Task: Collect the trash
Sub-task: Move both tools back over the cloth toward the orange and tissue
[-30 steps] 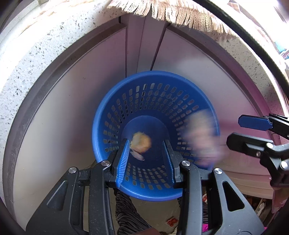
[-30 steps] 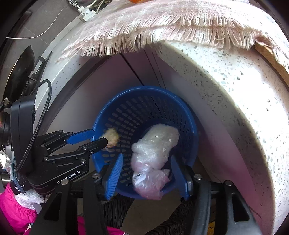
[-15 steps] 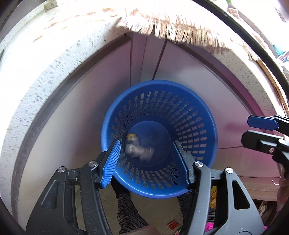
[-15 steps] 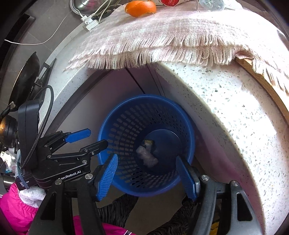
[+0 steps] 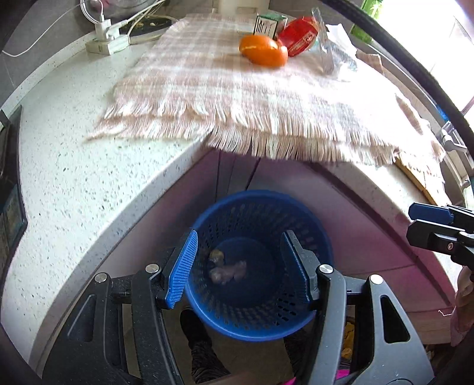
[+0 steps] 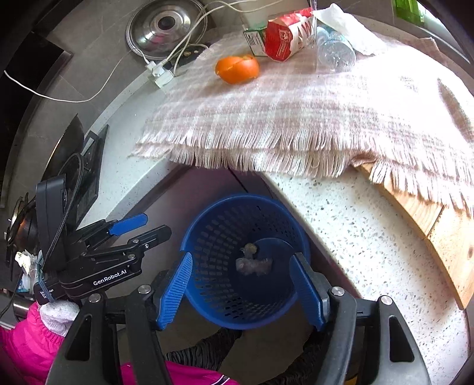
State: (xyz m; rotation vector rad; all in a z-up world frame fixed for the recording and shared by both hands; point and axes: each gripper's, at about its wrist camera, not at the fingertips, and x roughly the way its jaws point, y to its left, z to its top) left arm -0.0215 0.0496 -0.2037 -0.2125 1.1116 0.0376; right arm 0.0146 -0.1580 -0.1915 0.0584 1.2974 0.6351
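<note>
A blue perforated bin (image 5: 320,237) (image 6: 207,228) stands on the floor below the counter. At its bottom lie a crumpled plastic bag (image 5: 228,271) (image 6: 253,265) and a small yellowish scrap (image 5: 216,254) (image 6: 250,248). My left gripper (image 5: 241,266) is open and empty above the bin; it also shows in the right wrist view (image 6: 154,226). My right gripper (image 6: 243,290) is open and empty above the bin. On the checked cloth (image 5: 237,88) (image 6: 296,112) lie an orange peel (image 5: 263,50) (image 6: 237,69), a red carton (image 5: 297,35) (image 6: 286,34), a clear plastic bottle (image 6: 334,50) and white tissue (image 6: 343,23).
The speckled white counter (image 5: 74,177) (image 6: 370,237) overhangs the bin. A power strip with cables (image 5: 106,43) (image 6: 160,72) and a steel lid (image 6: 166,26) sit at the back. A wooden board (image 6: 438,228) lies at the right.
The bag and the scrap fell from the grippers into the bin. Both grippers, open, have risen and pulled back, so the counter top came into view.
</note>
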